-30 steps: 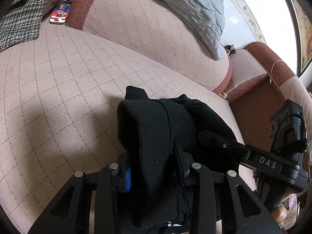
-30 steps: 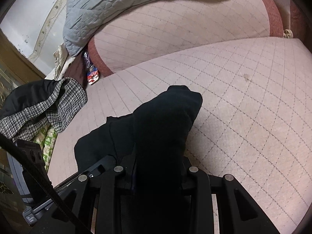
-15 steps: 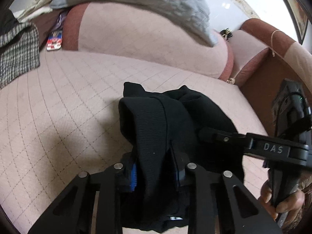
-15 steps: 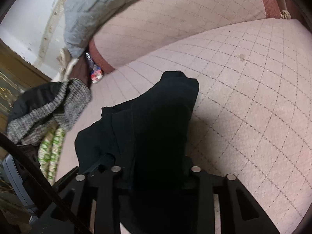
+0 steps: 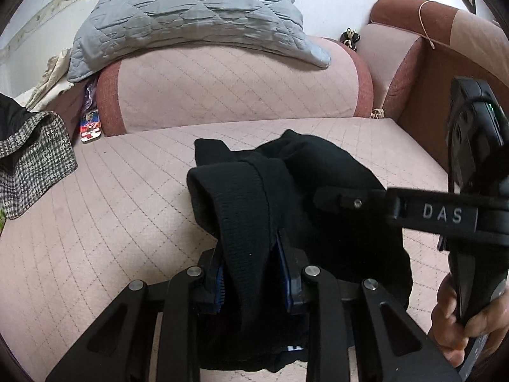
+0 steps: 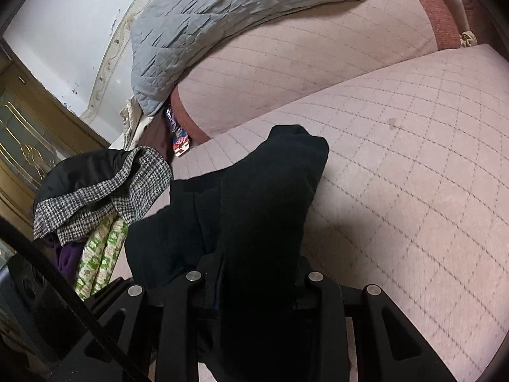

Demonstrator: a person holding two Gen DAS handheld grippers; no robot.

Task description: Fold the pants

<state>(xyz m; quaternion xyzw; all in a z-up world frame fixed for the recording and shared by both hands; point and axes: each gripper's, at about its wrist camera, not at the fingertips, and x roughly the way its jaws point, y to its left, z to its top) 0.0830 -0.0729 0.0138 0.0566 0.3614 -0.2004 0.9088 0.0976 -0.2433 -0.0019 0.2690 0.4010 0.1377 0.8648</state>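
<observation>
Black knit pants [image 5: 286, 191], bunched in a heap on the pink quilted sofa seat [image 5: 111, 222], near its front edge. Left claw [image 5: 253, 273] is clamped on a ribbed fold of the pants, blue pads pressing the cloth from both sides. Right claw [image 6: 254, 273] likewise has a thick fold pinched between its fingers; the cloth covers the pads there, so the grip reads from the fabric squeezed between the finger bases. In the left view the right claw comes in from the side with "DAS" printed on its finger, tip touching the heap, and the person's right hand [image 5: 458, 324] wraps its handle.

Around it: sofa backrest [image 5: 238, 89] behind the pants, same pink quilting with reddish-brown trim. Grey quilted blanket [image 5: 191, 16] draped over the top of the backrest. Houndstooth garment [image 5: 28, 159] lies on the seat on the left claw's side, well apart from the pants in the left view. Below it, in the right view, a green-and-white patterned cloth [image 6: 101, 254]. A small red-and-blue packet [image 5: 90, 127] sits in the gap beside the backrest.
</observation>
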